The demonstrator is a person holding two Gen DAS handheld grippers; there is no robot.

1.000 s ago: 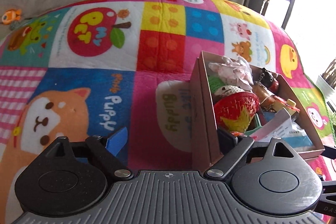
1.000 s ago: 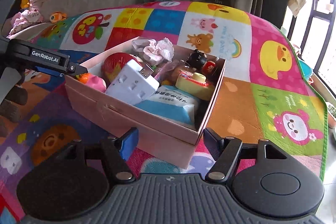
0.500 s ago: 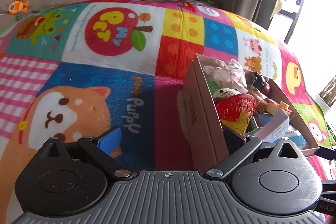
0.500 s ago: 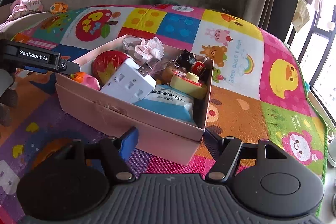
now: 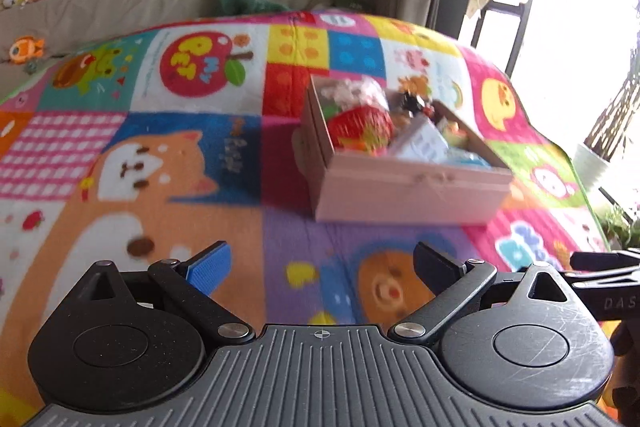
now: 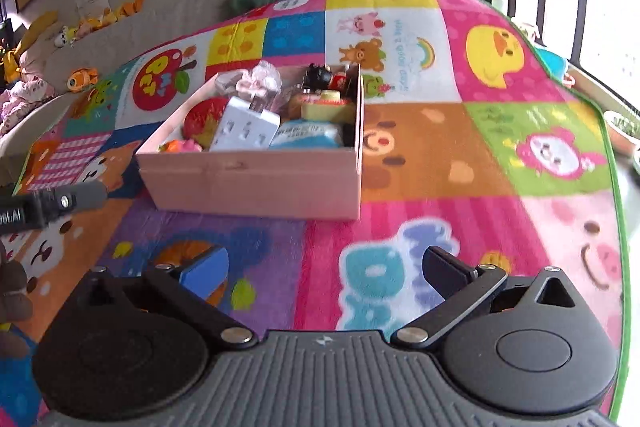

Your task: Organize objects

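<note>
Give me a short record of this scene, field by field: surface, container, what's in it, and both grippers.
surface: patchwork play mat
container: pink box, open top, resting on the mat
contents: red strawberry toy, white power strip, blue packet, other small items
left gripper: open, nothing between the jaws, short of the box
right gripper: jaws just opened, empty, short of the box

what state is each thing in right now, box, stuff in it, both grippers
pink box: open-topped, no lid on, resting on the play mat
white power strip: inside the box, lying atop other items
left gripper: open, empty
right gripper: open, empty, jaws just opened
</note>
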